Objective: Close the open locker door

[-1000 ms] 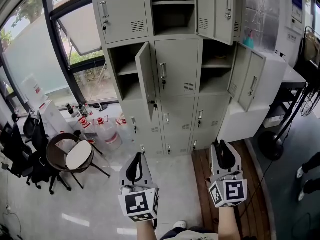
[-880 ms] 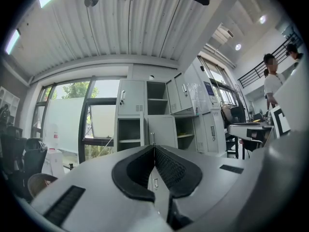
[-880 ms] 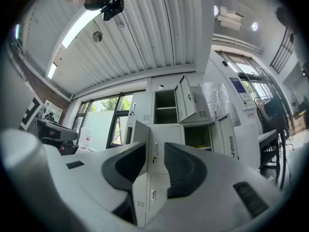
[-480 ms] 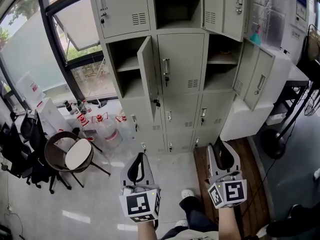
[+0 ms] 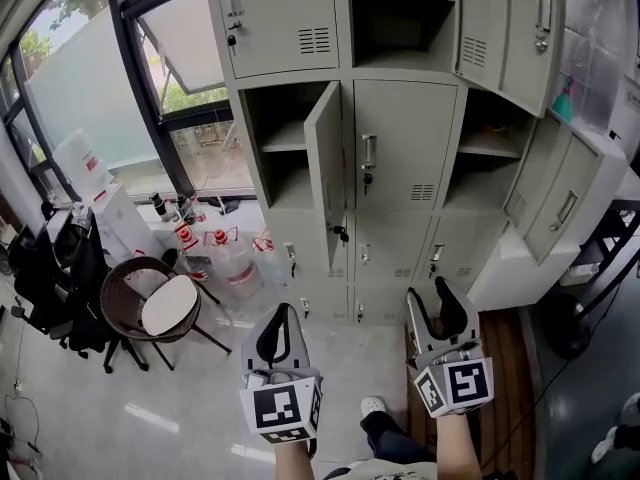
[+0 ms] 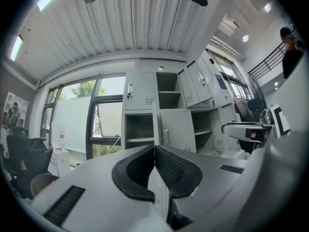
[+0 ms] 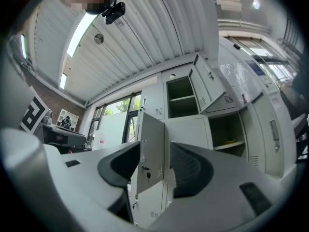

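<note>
Head view, lockers: a tall grey bank of lockers (image 5: 405,183) stands ahead, next to a big window (image 5: 110,98).
Head view, open door: the open locker door (image 5: 326,163) is in the middle row, on the left side. It swings out toward us. The locker box with a shelf (image 5: 283,148) shows just beside it.
Head view, other doors: more doors hang open at the top right (image 5: 512,28) and on the right side (image 5: 560,198).
Head view, left gripper: the left gripper (image 5: 272,334) is low down and well apart from the lockers, pointing at them.
Head view, right gripper: the right gripper (image 5: 432,308) is beside it, also far from the door.
Head view, floor: a round chair (image 5: 150,308) and some water bottles (image 5: 232,260) sit to the left. A shoe (image 5: 372,406) peeks in at the bottom.
Left gripper view, claw: the left gripper (image 6: 154,151) is squeezed together. Its two black pads (image 6: 175,170) touch at the tips and hold nothing.
Left gripper view, lockers: the lockers (image 6: 176,129) stand far off behind the claw, and the locker box (image 6: 140,129) shows above the left pad.
Right gripper view, claw: the right gripper (image 7: 154,166) has its two sides pulled apart and grips nothing.
Right gripper view, open door: the open locker door (image 7: 152,149) shows far off through the gap. A little key (image 7: 147,174) hangs from its lock.
</note>
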{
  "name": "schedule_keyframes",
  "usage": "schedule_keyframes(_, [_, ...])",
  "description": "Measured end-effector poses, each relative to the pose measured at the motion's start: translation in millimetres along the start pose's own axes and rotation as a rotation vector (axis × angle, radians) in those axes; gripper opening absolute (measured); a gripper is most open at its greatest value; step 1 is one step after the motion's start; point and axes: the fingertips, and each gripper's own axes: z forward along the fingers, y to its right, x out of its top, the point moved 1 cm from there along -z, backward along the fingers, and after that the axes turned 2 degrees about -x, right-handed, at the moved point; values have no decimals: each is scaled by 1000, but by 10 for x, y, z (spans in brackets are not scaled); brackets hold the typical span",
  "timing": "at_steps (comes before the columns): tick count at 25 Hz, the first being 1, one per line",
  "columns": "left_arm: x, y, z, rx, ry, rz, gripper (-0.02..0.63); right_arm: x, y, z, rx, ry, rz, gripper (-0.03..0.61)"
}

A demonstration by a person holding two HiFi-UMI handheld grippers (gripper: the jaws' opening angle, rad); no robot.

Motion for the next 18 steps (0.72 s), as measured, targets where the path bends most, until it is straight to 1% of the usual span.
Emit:
schedule_keyframes(9, [81, -241, 771, 122, 2, 3, 8, -125, 93, 1045, 150, 1, 22, 195])
schedule_keyframes(15, [50, -312, 1152, 185, -7, 17, 8, -316, 156, 1529, 236, -11, 41, 195])
schedule_keyframes(18, [25, -346, 1319, 210, -12, 17, 8, -377, 116, 1742, 302, -14, 51, 195])
